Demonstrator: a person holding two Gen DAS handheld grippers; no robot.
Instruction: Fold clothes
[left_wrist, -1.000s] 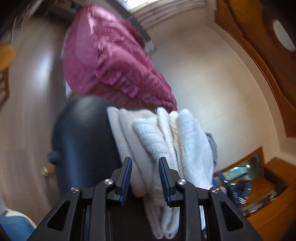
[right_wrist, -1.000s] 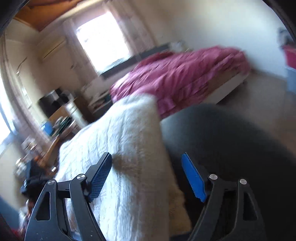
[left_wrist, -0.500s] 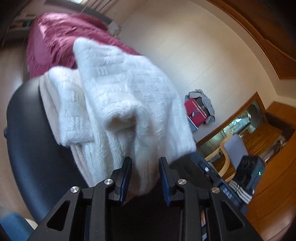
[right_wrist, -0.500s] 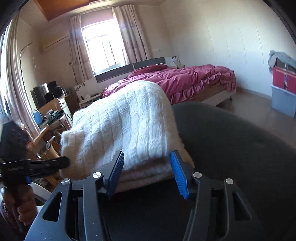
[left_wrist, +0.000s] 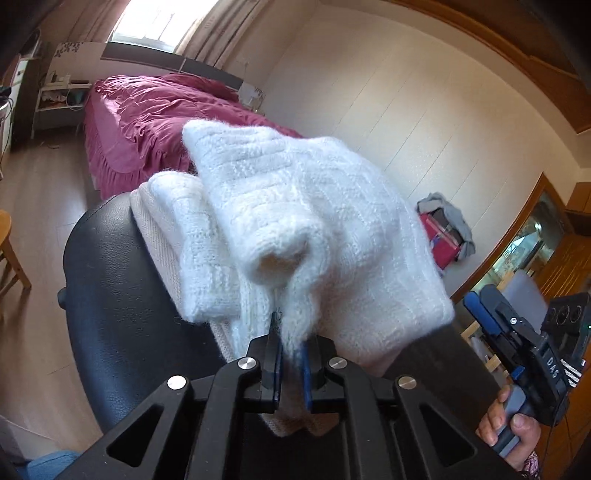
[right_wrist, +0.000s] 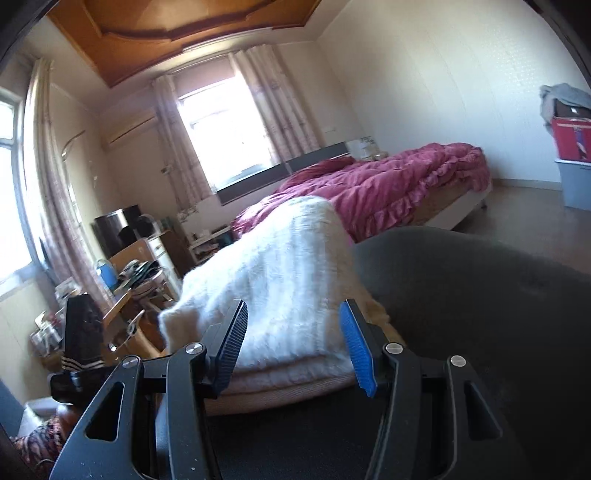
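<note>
A fluffy white knitted sweater (left_wrist: 295, 221) lies folded in layers on the seat of a black leather chair (left_wrist: 110, 295). My left gripper (left_wrist: 290, 354) is shut on the sweater's near edge, with white knit pinched between the two pads. In the right wrist view the same sweater (right_wrist: 280, 295) rests on the chair (right_wrist: 461, 314), and my right gripper (right_wrist: 295, 339) stands open, its blue pads either side of the sweater's near end without clamping it. The right gripper (left_wrist: 495, 332) also shows at the right of the left wrist view, held by a hand (left_wrist: 513, 432).
A bed with a crimson ruffled cover (right_wrist: 388, 184) stands behind the chair, under a bright window (right_wrist: 229, 136). A cluttered desk (right_wrist: 136, 280) is at the left. A grey bin with a red box and clothes (right_wrist: 572, 147) sits by the right wall. Wooden floor surrounds the chair.
My left gripper has closed from a narrow gap onto the sweater's edge. The right gripper has widened slightly and drawn back a little; both views have steadied and levelled.
</note>
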